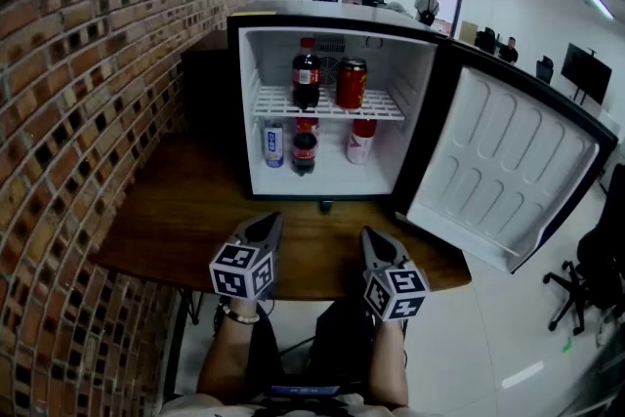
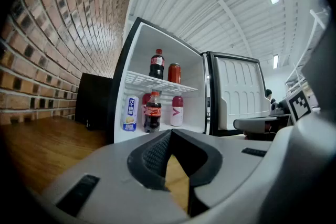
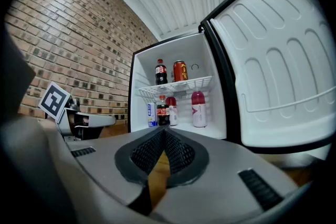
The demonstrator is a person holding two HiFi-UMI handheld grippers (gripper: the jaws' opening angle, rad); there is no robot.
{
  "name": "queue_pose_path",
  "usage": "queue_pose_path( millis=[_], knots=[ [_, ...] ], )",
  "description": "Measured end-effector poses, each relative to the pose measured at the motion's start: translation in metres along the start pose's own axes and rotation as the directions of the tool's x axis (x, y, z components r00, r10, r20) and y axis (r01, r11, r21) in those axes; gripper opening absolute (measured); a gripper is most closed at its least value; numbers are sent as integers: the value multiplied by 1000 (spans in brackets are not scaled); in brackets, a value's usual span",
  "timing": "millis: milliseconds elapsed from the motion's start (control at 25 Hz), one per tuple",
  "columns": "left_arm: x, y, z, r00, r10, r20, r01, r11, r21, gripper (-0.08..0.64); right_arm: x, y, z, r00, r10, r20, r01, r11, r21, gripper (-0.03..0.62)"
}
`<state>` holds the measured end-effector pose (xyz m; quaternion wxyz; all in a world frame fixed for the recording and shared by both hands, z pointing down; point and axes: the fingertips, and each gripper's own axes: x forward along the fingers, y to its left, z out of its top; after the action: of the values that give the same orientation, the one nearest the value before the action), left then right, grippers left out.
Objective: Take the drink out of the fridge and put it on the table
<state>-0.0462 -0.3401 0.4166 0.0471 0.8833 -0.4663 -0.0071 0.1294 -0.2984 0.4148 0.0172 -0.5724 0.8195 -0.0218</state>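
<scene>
The drinks all stand inside the open mini fridge (image 1: 418, 103), none of them on the table (image 1: 176, 220) in front. On the wire shelf (image 1: 386, 111) a cola bottle (image 1: 306, 76) stands upright on the left, with a red can (image 1: 351, 84) just to its right. On the fridge floor below there is a blue-and-white can (image 1: 273, 145) at the left. A second cola bottle (image 1: 304, 151) is just beside it, and a white bottle with a red cap (image 1: 360, 142) stands off to the right. Another red-topped bottle (image 3: 172, 107) sits behind the lower cola bottle, partly hidden by it.

The fridge sits at the far side of the wooden table, its door (image 1: 508, 166) swung wide to the right. A black box (image 1: 207, 93) stands against its left side, next to the brick wall (image 1: 88, 112).

My left gripper (image 1: 270, 222) and right gripper (image 1: 372, 237) hover side by side over the near edge of the table, well short of the fridge and touching nothing. Both point toward the open compartment. In the left gripper view my left jaws (image 2: 170, 131) are pressed together at the tips with nothing between them. In the right gripper view my right jaws (image 3: 164, 129) also meet tip to tip and pinch nothing.

Far behind the fridge a person (image 1: 427, 3) stands by the windows. An office chair (image 1: 586, 269) is on the floor at the right.
</scene>
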Motion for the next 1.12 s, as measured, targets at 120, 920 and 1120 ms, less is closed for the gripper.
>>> queue_pose_path(
  millis=[120, 920, 1120],
  knots=[
    [0, 0, 0, 1000, -1, 1, 1, 1000, -2, 0, 1, 0, 0, 1000, 3, -1, -3, 1000, 5, 21],
    [7, 7, 31, 999, 15, 47, -17, 999, 44, 0, 2, -2, 1, 1000, -4, -2, 4, 1000, 7, 21],
    [16, 9, 63, 996, 12, 92, -20, 997, 78, 0, 3, -4, 2, 1000, -3, -2, 3, 1000, 8, 21]
  ],
)
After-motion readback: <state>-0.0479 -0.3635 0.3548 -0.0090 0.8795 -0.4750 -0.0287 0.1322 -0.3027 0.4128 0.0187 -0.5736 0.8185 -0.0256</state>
